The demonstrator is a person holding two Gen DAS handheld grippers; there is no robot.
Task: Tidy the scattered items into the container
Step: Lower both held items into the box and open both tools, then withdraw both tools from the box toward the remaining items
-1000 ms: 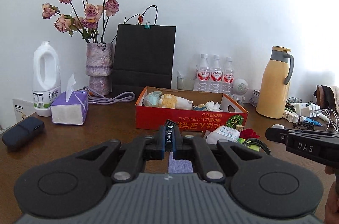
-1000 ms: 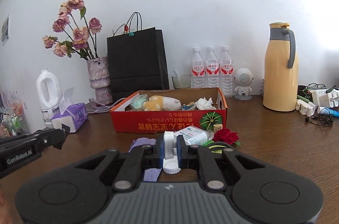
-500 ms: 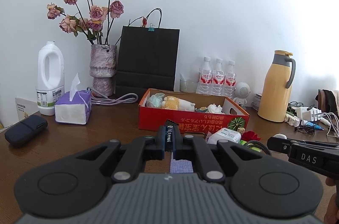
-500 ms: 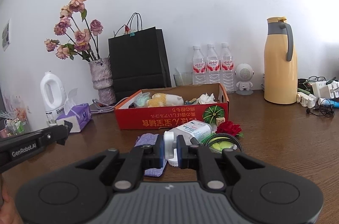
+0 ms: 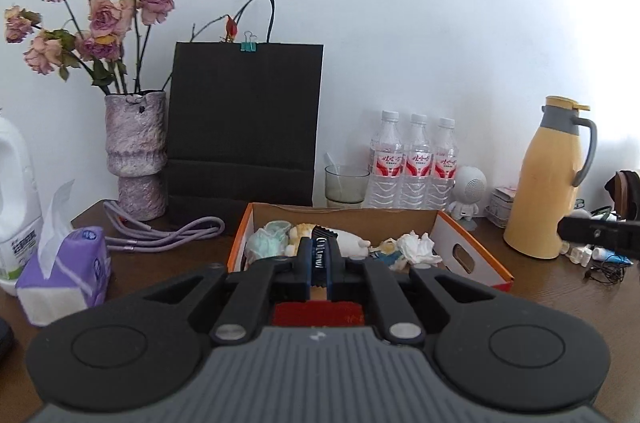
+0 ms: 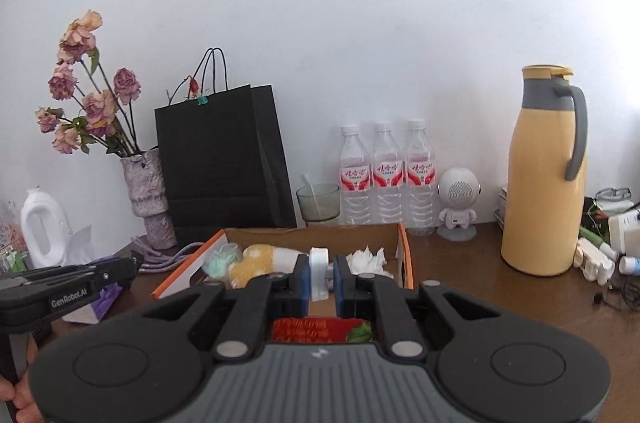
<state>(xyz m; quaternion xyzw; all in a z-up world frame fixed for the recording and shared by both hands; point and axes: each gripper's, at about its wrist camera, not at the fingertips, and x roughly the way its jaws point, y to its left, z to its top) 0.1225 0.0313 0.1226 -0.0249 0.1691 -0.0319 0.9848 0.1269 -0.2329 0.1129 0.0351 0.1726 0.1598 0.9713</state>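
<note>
Over the orange box (image 6: 405, 255), both tools hang loaded: left tool (image 5: 319, 263) clamps a thin black item (image 5: 320, 255), right tool (image 6: 320, 279) a white cap (image 6: 319, 273). Go lower, clear of the rim, before letting go.

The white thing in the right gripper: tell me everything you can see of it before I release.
The white object looks like smooth plastic, a rounded flat piece standing on edge, possibly a cap or small bottle end; its full shape is hidden. The right gripper is shut on it, blue pads pressing both flat sides. It hangs over the near end of the red cardboard box, above its open interior, touching nothing else that I can see. Behind it lie crumpled tissue and a yellow soft toy.
</note>
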